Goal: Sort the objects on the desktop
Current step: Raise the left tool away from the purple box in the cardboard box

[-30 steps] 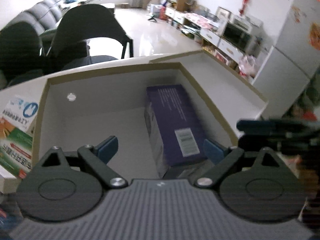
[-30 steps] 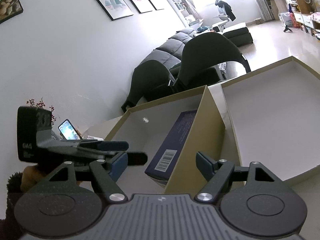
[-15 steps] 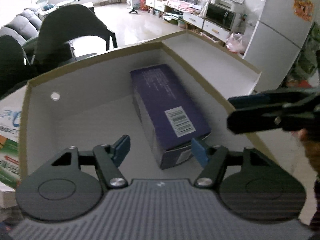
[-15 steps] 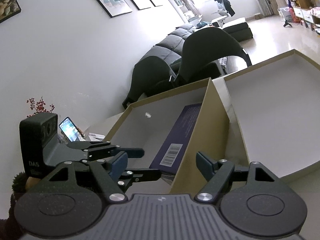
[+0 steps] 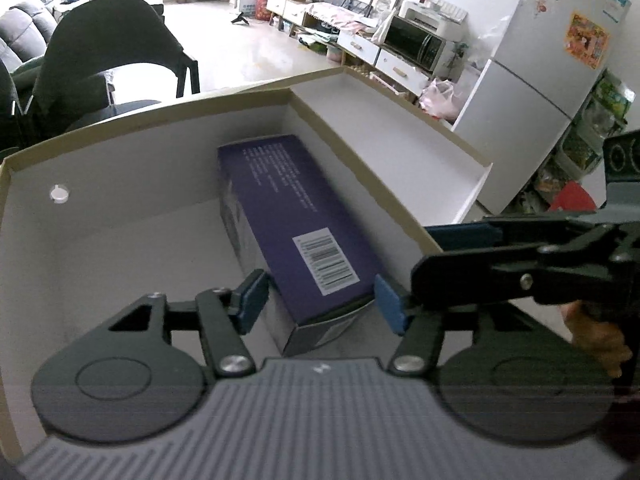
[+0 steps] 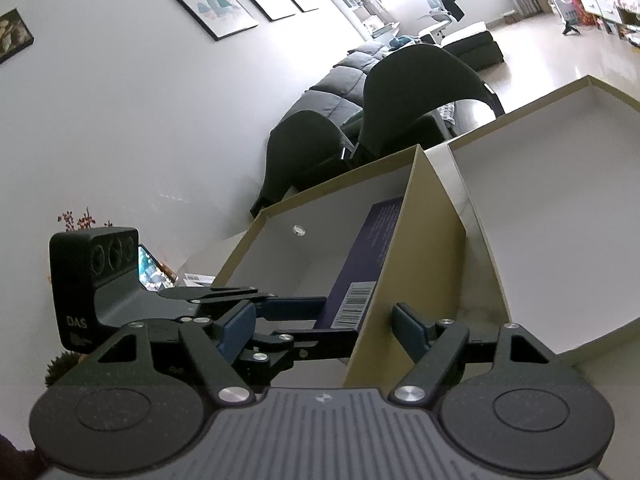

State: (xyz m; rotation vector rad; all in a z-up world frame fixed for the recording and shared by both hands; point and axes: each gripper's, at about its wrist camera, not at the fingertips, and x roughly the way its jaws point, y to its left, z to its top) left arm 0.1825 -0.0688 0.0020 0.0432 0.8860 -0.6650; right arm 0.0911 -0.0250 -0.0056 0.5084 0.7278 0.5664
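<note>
A purple box [image 5: 288, 216] with a barcode label lies flat along the right side of an open cardboard carton [image 5: 120, 184] with a white inside. My left gripper [image 5: 320, 304] hovers open over the box's near end, its blue pads on either side and holding nothing. My right gripper [image 5: 460, 256] reaches in from the right, above the carton's right wall. In the right wrist view, my right gripper [image 6: 324, 328] is open with the carton's near corner [image 6: 400, 300] between its fingers. The left gripper [image 6: 288, 316] points at the purple box [image 6: 372, 248].
The carton's shallow white lid [image 5: 400, 120] [image 6: 560, 220] lies open-side up just right of the carton. Dark chairs [image 5: 104, 48] stand behind the table. A fridge [image 5: 540, 92] is at far right, and a hand [image 5: 600, 340] holds the right gripper. A lit phone screen [image 6: 150, 264] shows at left.
The left gripper's fingers have narrowed steadily and it has drawn back, so the purple box looks smaller. The right gripper has come closer to the left one. The box stayed put.
</note>
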